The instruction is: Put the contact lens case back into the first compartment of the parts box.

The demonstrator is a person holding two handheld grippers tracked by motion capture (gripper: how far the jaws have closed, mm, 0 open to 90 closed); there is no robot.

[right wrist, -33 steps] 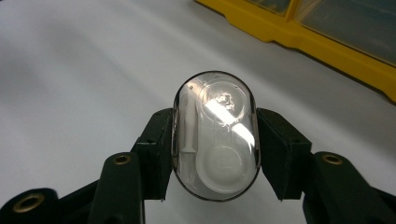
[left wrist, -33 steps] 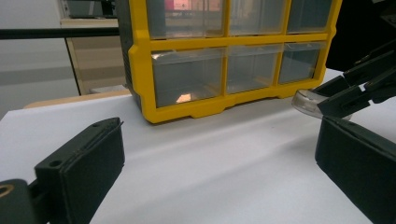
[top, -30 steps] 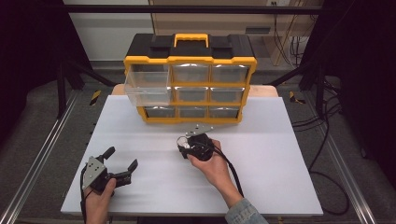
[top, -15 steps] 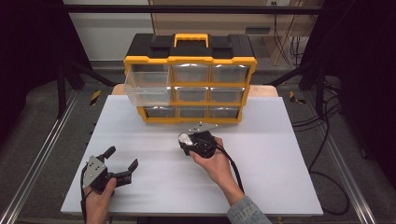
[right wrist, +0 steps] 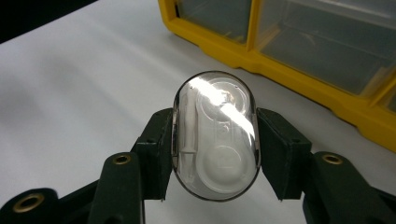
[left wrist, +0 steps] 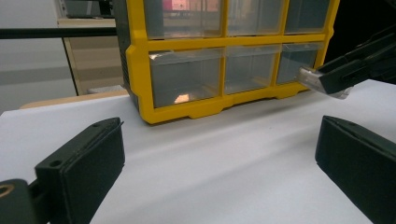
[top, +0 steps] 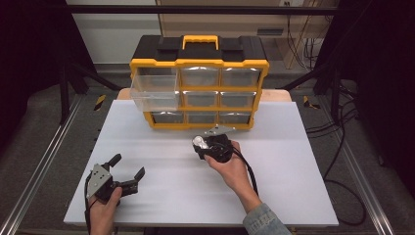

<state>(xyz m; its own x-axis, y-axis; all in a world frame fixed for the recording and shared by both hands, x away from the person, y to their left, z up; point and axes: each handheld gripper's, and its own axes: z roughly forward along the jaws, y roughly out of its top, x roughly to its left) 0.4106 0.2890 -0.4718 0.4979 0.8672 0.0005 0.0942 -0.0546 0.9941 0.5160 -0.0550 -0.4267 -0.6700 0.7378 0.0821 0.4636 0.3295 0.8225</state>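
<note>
Right gripper (right wrist: 212,142) forward, clamping capsule (right wrist: 215,135)

Light falls from above onto the white table (top: 293,161), which reads bright and even in the middle of the high view, while the left and right edges of that frame sink into near black. Shadows there are soft and faint, a thin one under the organizer (top: 198,78) and under each hand. In the right gripper view a hard white streak of glare runs across the clear case (right wrist: 215,135) at centre; the case is sharp, the yellow frame at upper right is soft. In the left gripper view the near jaws at the bottom corners are blurred, the drawers show pale reflections, and the table dims toward the lower left.
</note>
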